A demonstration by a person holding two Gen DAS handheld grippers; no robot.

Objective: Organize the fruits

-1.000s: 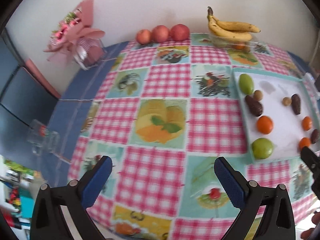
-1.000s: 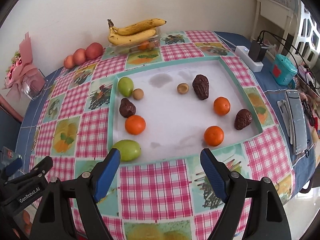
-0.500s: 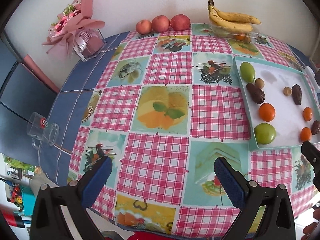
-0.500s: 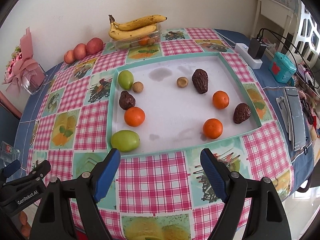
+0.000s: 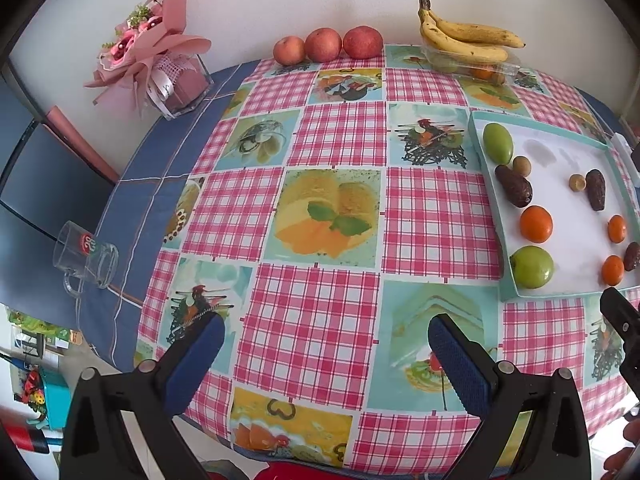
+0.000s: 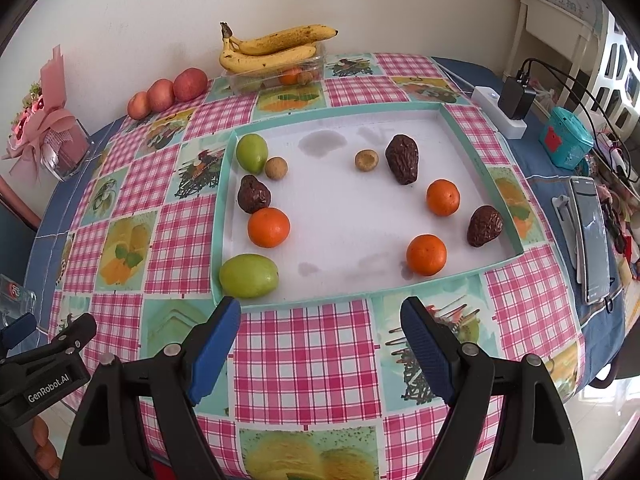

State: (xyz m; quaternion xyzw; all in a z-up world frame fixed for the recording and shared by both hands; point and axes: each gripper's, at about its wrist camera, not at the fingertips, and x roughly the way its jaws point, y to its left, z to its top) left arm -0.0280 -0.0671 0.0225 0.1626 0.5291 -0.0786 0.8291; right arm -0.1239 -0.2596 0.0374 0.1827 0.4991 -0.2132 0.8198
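Observation:
A white tray with a teal rim lies on the checked tablecloth. It holds two green fruits, three oranges, three dark wrinkled fruits and two small brown ones. My right gripper is open, hovering above the cloth just short of the tray's near rim. Left of the tray, my left gripper is open over the cloth and holds nothing.
Bananas rest on a clear box of fruit at the back by the wall, with three red apples beside them. A pink bouquet and a glass mug stand left. A power strip, teal box and phone lie right.
Both grippers have pulled back and up from the table, so more of the cloth and its near edge shows. Both stay open; no fruit has moved.

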